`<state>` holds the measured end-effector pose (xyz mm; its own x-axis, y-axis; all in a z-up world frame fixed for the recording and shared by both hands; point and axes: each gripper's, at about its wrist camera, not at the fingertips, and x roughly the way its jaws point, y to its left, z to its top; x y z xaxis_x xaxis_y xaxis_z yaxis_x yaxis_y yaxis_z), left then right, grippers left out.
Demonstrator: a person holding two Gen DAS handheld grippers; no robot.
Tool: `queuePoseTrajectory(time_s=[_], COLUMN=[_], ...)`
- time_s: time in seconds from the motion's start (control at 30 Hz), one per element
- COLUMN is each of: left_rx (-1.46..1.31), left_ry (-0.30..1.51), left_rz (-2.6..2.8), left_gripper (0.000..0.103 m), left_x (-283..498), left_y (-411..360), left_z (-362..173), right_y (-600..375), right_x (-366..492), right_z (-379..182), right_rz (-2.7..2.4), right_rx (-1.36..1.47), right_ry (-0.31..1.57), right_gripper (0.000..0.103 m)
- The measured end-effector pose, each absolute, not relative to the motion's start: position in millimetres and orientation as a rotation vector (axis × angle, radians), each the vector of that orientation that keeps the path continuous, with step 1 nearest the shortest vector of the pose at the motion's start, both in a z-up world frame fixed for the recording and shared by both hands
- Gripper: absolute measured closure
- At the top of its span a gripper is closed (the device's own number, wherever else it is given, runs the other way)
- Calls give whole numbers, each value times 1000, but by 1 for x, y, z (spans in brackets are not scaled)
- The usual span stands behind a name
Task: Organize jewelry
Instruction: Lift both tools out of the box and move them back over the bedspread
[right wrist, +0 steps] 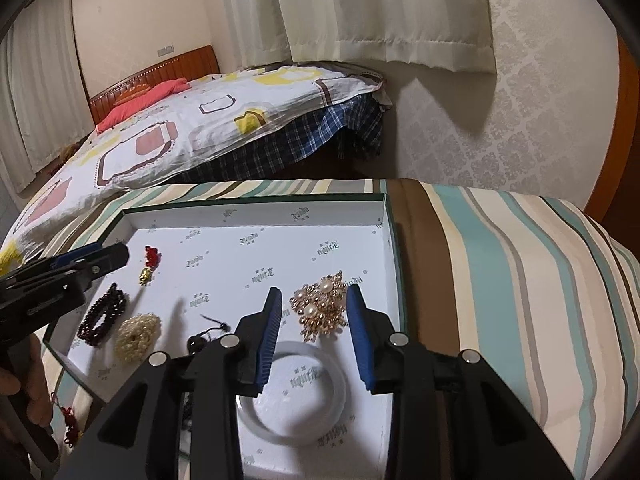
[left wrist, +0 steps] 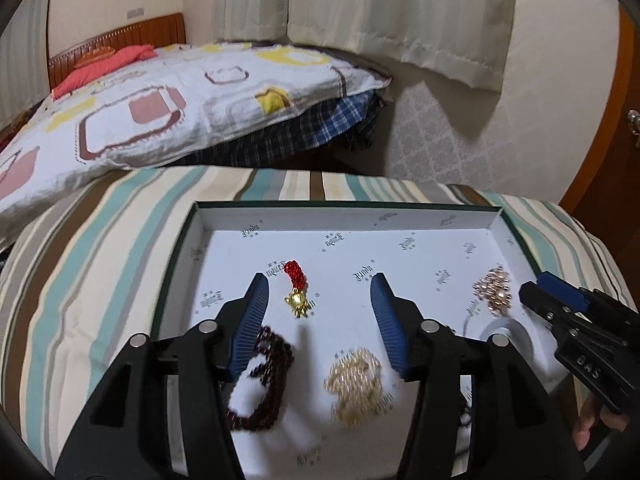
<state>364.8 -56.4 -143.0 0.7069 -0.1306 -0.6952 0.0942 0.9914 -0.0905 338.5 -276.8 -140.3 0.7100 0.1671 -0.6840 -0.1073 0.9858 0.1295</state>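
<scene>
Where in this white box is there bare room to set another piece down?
The far half of the shallow white box is bare, beyond the red tassel charm and gold pearl brooch. The near-left is crowded: dark beaded bracelet, cream beaded bracelet, white bangle.

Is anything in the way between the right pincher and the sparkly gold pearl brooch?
Nothing visible. The right gripper is open, its blue fingers either side of the gold pearl brooch. The white bangle lies nearer the camera, not between them.
</scene>
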Motion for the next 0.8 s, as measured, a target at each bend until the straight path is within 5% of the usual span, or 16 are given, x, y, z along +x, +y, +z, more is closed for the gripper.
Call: queuePoseTrajectory(time_s=[0.8], left_rx=[-56], left_ry=[719], left_rz=[-120], left_gripper=[49], left_x=[226], left_y=[-25], left_z=[-129], right_y=[-246], right_x=[212], right_z=[-129], right_rz=[169], right_rx=[95], right_ry=[760], right_gripper=[69])
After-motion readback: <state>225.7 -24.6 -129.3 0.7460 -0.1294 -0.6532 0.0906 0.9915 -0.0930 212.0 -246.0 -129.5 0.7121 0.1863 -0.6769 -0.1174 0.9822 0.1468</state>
